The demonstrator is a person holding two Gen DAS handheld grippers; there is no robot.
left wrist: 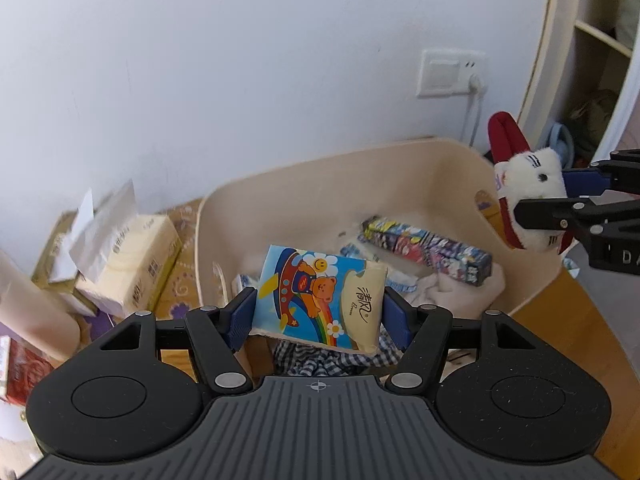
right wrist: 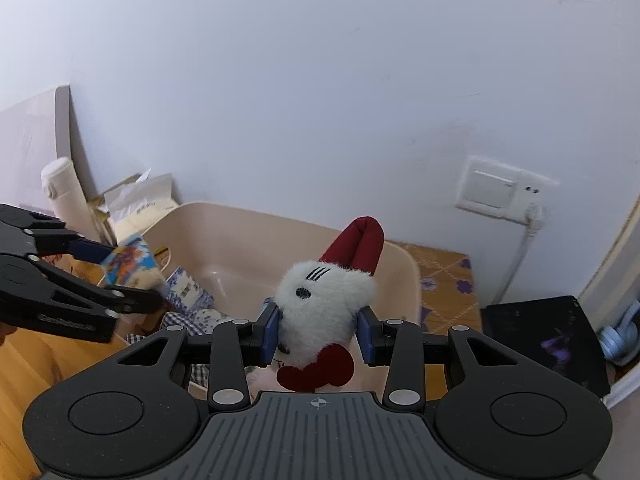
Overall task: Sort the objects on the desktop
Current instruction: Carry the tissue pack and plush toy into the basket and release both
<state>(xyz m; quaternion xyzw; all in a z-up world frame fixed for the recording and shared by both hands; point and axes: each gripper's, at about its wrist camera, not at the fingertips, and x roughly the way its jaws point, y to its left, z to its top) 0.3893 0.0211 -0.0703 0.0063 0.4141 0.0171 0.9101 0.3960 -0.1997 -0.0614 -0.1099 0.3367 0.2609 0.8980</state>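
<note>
I have the beige bin [left wrist: 332,184] ahead of both cameras, standing on the wooden bench [left wrist: 568,320] against the wall, already part-filled: a long printed box [left wrist: 428,246], some checked cloth [left wrist: 320,360] and small packets lie in it. Left of the bin sits an open tissue box [left wrist: 132,264].

I judge this to be the drop-off step: both carried things are being brought over the bin to be let go.

My right hand-held gripper [right wrist: 318,334] is clamped on a white plush toy [right wrist: 324,300] with a red hat, the pads pressing its sides; the toy hangs at the bin's near-right rim, partly over the inside.

My left hand-held gripper [left wrist: 318,316] is closed on a pocket tissue pack [left wrist: 320,300] with a cartoon bear print, held by its two edges, above the bin's near side over the checked cloth.

Next, I think each needs to sit squarely over the bin's open middle before the jaws part. The two grippers are near each other, so I would release one at a time and keep the toy clear of the rim.
</note>
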